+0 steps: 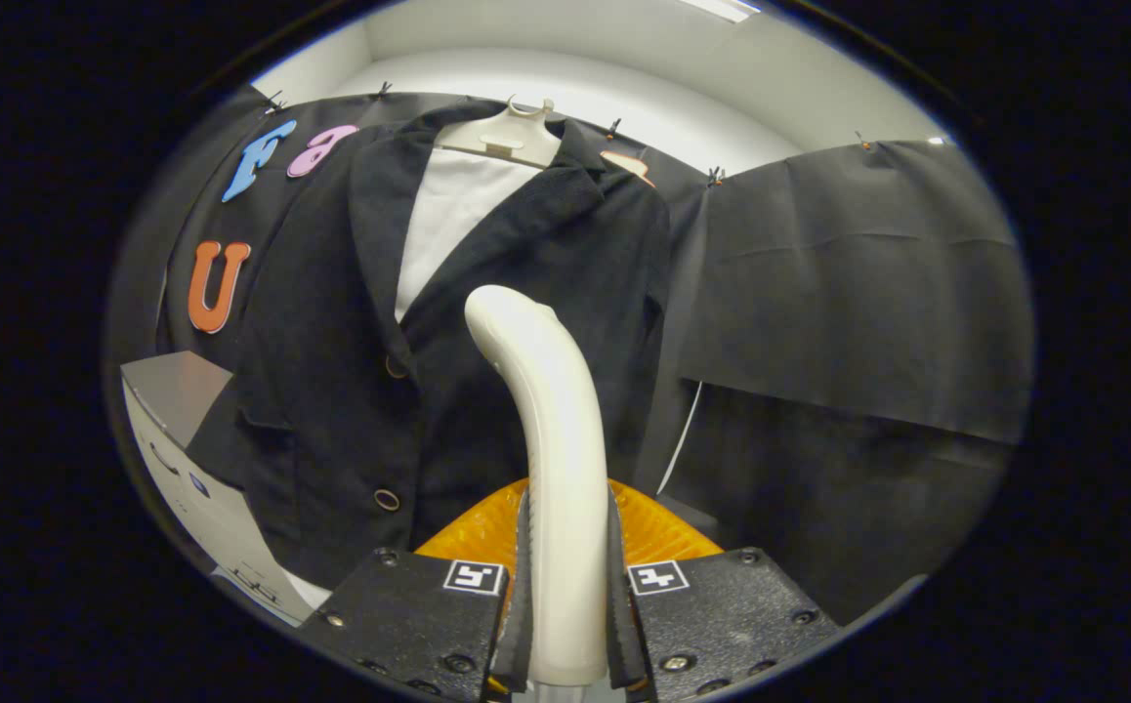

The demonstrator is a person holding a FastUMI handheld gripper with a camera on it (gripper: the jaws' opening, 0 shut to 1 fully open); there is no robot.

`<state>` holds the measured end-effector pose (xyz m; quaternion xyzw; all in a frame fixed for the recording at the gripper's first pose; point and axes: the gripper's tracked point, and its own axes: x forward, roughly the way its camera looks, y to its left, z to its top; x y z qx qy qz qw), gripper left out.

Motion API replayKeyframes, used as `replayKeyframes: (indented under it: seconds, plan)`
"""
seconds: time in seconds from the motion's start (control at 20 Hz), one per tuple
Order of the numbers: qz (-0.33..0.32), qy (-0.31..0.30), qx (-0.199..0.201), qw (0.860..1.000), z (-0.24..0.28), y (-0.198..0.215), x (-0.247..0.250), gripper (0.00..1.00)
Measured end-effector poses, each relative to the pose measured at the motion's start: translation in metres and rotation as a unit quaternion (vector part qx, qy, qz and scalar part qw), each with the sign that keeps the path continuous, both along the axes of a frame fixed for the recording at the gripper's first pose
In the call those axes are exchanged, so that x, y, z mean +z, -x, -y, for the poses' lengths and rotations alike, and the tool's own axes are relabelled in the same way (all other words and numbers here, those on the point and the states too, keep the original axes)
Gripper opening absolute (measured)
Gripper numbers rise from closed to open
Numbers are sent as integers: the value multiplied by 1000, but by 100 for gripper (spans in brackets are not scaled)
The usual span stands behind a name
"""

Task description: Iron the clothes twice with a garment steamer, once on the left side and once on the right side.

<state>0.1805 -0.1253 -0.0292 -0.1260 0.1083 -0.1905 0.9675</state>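
Gripper [565,596] clamped on the garment steamer [551,459] handle, head raised before the hanging dark jacket [487,322], near its buttoned front, ready for a pass.

The steamer [548,430] rises between the tongs [565,586], whose fingers [523,586] press its handle on both sides; its lower end is cut off below them and its front face is turned away. It covers part of the jacket [331,371], whose hem lies behind the tongs. The orange part [658,532] just past the fingers is mostly hidden. The hanger [507,137] shows little beyond its neck. The white object [185,459] beside the jacket is cut off, its markings too small to make out.
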Motion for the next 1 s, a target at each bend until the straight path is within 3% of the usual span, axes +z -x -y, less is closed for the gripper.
replayKeyframes:
  seconds: [0.6, 1.0]
  plan:
    - [-84, -2, -28, 996, 13, 33, -89, 33]
    - [-105, 10, -32, 994, 8, 46, -118, 33]
